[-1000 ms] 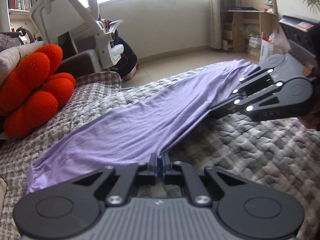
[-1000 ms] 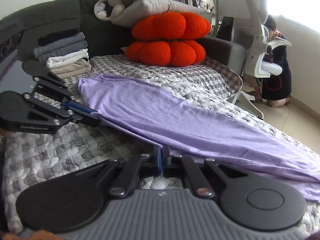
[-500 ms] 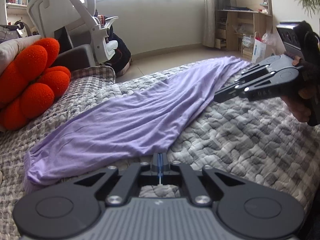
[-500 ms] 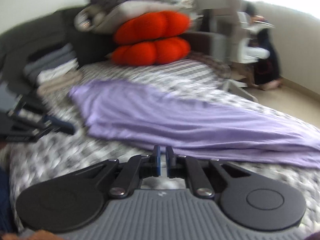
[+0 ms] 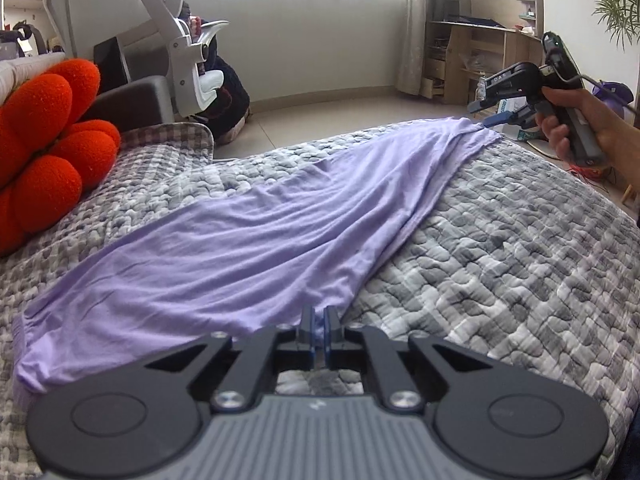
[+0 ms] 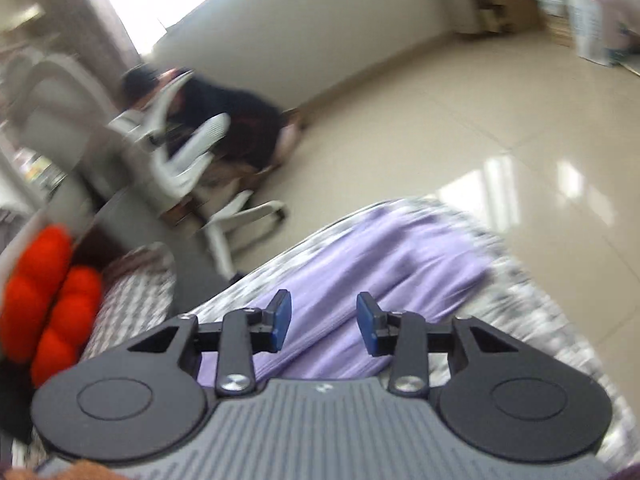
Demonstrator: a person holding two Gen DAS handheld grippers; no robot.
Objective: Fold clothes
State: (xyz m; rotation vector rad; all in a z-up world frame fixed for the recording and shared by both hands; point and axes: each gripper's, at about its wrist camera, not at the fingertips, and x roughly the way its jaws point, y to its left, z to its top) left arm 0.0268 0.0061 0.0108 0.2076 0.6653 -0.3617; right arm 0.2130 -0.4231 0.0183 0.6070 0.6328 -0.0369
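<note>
The left gripper (image 5: 319, 326) pinched the purple garment's (image 5: 256, 240) near edge; the right gripper's (image 6: 324, 324) jaws were opening, empty, above its far end.

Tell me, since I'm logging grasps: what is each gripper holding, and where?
Left gripper: shut on purple garment at its near edge. Right gripper: opening, holding nothing.
</note>
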